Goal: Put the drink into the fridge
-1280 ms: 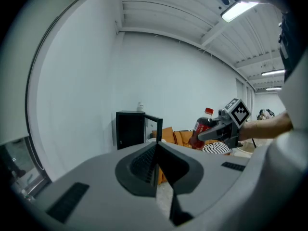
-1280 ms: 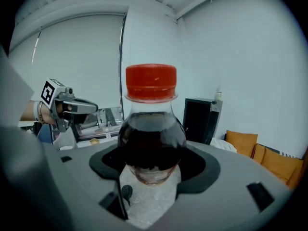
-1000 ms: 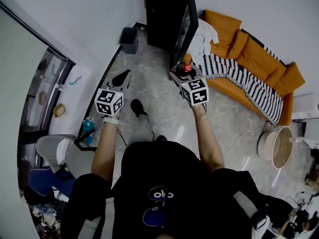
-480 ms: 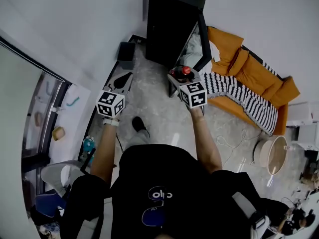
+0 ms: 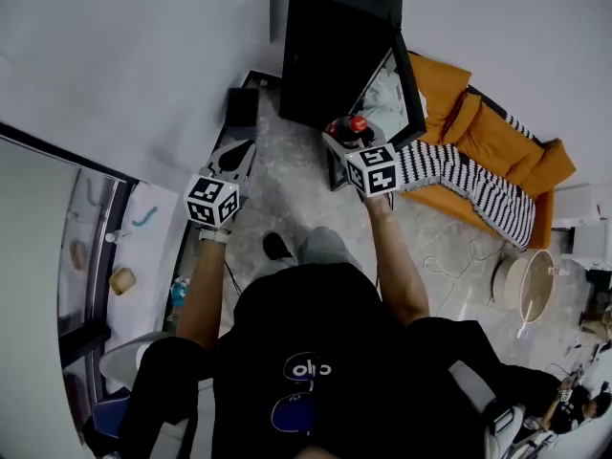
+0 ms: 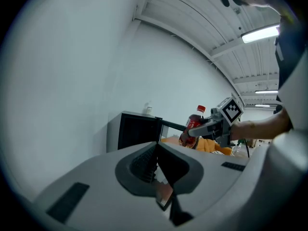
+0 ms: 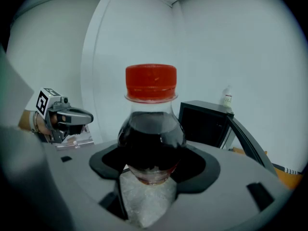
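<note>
right claw [image 5: 344, 135] holds drink [image 7: 150, 129] beside fridge [image 5: 330, 36], its door [image 5: 409, 79] open.

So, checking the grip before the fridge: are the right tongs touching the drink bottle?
Touching. The right gripper view shows the drink bottle wedged between the right tongs, their jaws closed against its body.

Count: 2 grippers, left gripper [image 5: 234, 153] and right gripper [image 5: 342, 138]. 1 drink bottle [image 5: 357, 126]. 1 black fridge [image 5: 330, 46] at 12 o'clock. 1 orange sofa [image 5: 497, 142] at 2. 1 round tub [image 5: 521, 285] at 4. 1 dark bin [image 5: 242, 106] at 11.
</note>
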A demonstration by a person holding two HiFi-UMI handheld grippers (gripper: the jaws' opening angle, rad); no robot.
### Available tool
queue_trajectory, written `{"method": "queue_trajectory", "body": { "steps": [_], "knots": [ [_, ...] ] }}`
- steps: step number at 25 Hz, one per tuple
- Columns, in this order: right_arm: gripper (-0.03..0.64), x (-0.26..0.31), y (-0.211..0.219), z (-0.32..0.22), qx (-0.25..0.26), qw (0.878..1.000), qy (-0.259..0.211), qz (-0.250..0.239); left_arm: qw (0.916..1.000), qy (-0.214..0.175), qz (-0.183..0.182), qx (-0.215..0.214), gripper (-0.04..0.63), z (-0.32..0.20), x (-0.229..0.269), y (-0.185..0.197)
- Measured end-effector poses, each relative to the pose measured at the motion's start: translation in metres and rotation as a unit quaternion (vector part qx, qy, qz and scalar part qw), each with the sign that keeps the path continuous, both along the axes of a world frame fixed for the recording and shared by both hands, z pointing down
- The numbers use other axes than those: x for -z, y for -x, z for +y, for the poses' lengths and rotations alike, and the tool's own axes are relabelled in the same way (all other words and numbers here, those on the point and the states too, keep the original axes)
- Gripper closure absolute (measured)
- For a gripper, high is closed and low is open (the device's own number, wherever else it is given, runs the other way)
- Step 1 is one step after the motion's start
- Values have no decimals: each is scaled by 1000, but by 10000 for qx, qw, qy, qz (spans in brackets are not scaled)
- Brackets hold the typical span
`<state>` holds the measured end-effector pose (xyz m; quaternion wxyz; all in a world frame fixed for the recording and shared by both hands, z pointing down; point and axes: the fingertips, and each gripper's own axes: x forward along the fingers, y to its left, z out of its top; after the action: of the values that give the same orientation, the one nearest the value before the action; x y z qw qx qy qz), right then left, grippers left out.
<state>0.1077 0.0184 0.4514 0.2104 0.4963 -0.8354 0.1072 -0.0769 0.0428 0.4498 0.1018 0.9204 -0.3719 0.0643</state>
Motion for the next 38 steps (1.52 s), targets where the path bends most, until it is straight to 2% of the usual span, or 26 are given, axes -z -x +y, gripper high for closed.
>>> {"method": "queue_trajectory", "body": {
  "steps": [9, 18, 28, 38],
  "knots": [
    [302, -12, 13, -61, 71, 10000, 67, -13, 9998, 100, -65, 140, 589, -49, -11, 19],
    [303, -10, 29, -181, 198, 9997, 16, -142, 9992, 164, -217, 299, 589, -156, -11, 39],
    [302, -14, 11, -309, 289, 9993, 121, -188, 9987, 187, -352, 327, 589, -282, 4, 15],
    [302, -30, -1, -381, 462, 9981, 235, -330, 9982, 291, -448, 282, 589, -350, -7, -28]
  ]
}}
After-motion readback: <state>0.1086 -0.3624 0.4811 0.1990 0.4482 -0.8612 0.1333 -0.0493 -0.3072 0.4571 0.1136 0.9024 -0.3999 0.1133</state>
